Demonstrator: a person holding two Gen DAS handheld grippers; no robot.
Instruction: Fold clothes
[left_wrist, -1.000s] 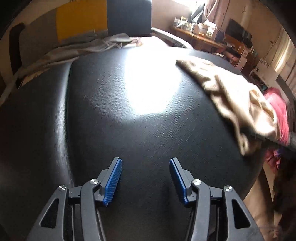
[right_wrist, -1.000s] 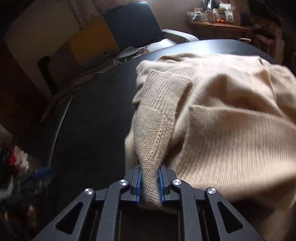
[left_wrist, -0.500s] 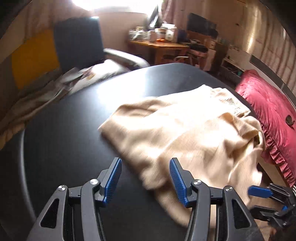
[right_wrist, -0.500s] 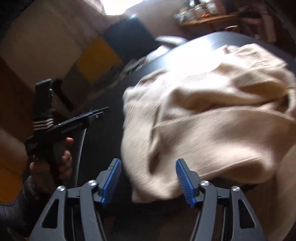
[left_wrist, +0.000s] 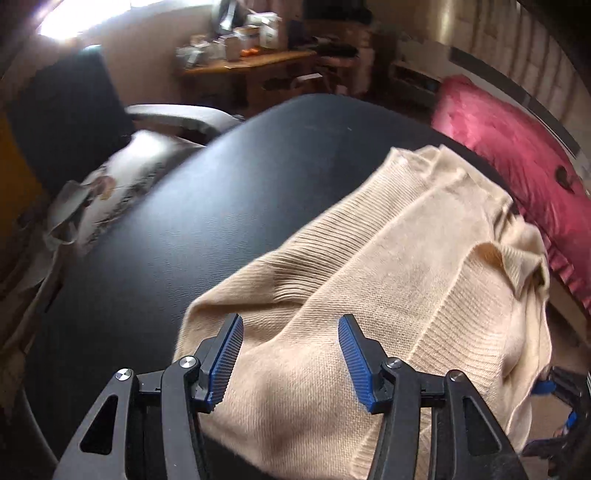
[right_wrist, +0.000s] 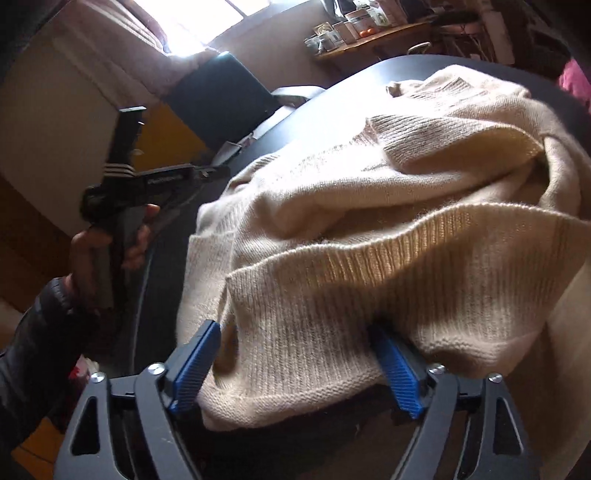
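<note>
A beige knitted sweater lies crumpled on the black round table, bunched toward the table's near right side. My left gripper is open, hovering over the sweater's near left corner with cloth showing between its blue pads. My right gripper is open too, and a ribbed hem fold of the sweater sits between its fingers without being pinched. In the right wrist view the left gripper shows at the left, held by a hand in a dark sleeve. The right gripper's blue tips peek in at the left wrist view's right edge.
A dark chair with papers and cloth on its seat stands beyond the table's far left edge. A pink bedspread lies to the right. A cluttered wooden desk stands at the back.
My right gripper let go of the sweater's ribbed edge and opened; it now sits low around the hem fold. My left gripper swung right from bare table to over the sweater.
</note>
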